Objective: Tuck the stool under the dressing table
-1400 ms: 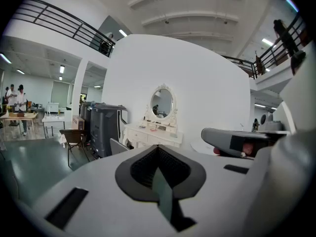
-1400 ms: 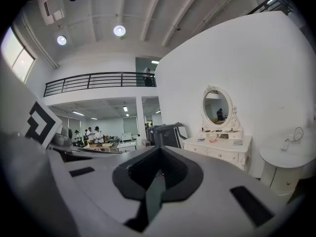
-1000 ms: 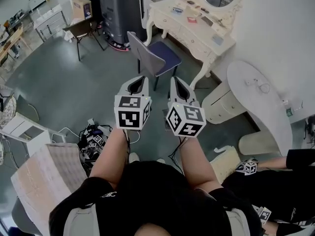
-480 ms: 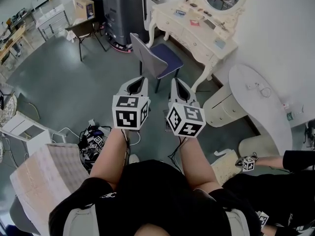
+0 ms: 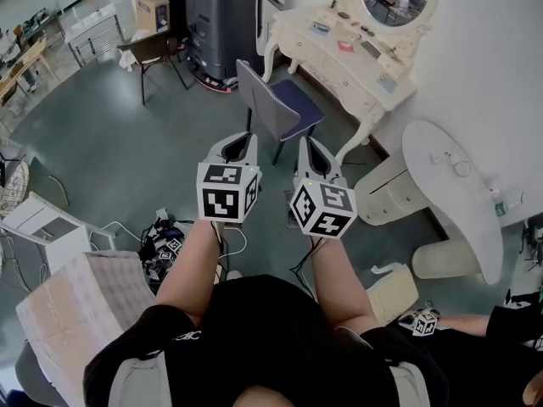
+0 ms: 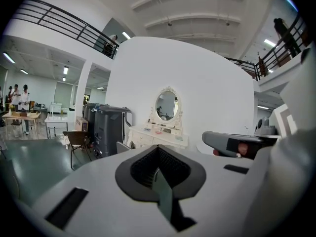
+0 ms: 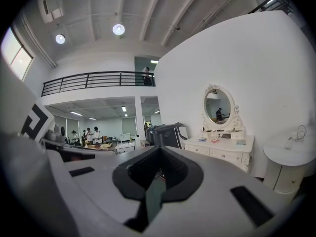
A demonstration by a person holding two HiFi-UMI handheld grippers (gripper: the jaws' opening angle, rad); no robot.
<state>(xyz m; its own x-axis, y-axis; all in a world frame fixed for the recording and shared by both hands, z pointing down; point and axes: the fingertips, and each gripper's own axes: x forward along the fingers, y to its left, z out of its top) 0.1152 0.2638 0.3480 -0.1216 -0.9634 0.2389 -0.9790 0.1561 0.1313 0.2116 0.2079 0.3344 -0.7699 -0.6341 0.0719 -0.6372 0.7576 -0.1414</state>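
We held both claws pinched fully closed with nothing between the jaws, the left gripper (image 5: 243, 139) and the right gripper (image 5: 304, 144) side by side and pointing forward. The stool (image 5: 277, 113) stood on the floor (image 5: 127, 142) just ahead of them, apart from both. It was pulled out from the dressing table (image 5: 322, 68), which lay beyond it and to the right against the white wall (image 5: 475, 49). Its grey backrest (image 5: 257, 97) faced us and its blue seat (image 5: 300, 106) was turned toward the table, so the backrest's long edge ran slantwise across our reach, far-left to near-right in the head view. We judged its near end a little closer to the right claw, and that the push would have to go forward and rightward, under the table
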